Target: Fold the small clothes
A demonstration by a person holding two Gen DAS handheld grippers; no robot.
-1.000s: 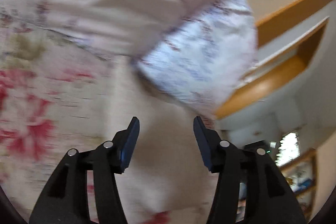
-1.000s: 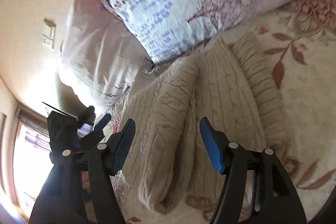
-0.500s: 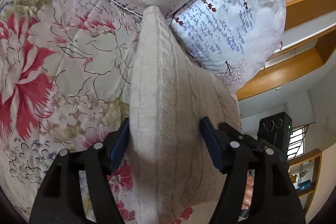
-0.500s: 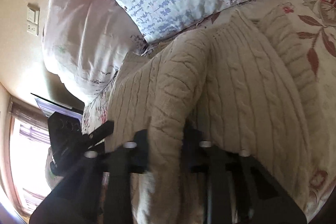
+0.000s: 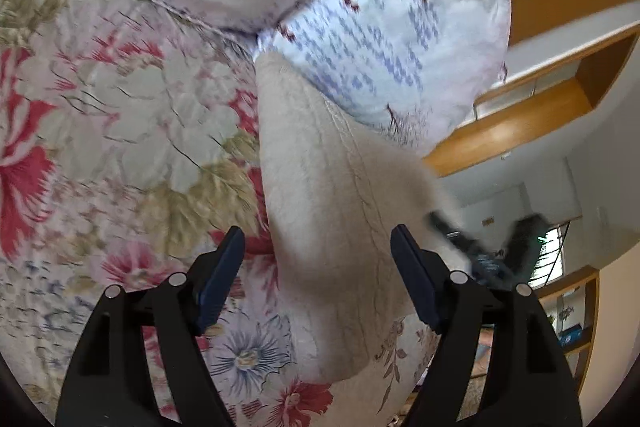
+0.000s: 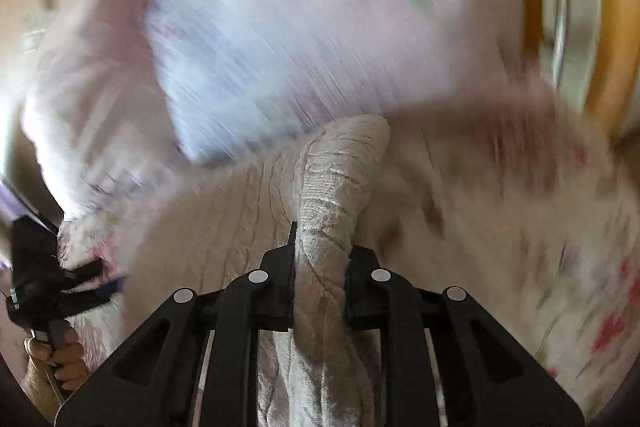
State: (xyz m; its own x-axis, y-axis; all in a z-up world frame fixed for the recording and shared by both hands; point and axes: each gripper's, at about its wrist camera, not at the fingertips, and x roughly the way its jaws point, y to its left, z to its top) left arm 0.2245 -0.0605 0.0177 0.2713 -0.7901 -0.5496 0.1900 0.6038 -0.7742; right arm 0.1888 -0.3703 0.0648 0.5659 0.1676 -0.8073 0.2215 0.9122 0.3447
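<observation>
Cream knitted sweater [image 6: 324, 211] laid on flowered bed [image 5: 120, 131], a fold pinched in right claw [image 6: 320, 279], left claw [image 5: 314, 279] opening around it untouched, pillow [image 6: 280, 27] blurred, sweater's far side hidden.

Both round fisheye pictures are bright with daylight, the right wrist one badly smeared by blur, with white glare at its left edge.

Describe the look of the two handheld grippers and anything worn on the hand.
Both the left gripper and right gripper are matte black plastic with triangular cut-outs, silver round pins and dark blue pads. A tan knitted sleeve cuff shows at the hand.
</observation>
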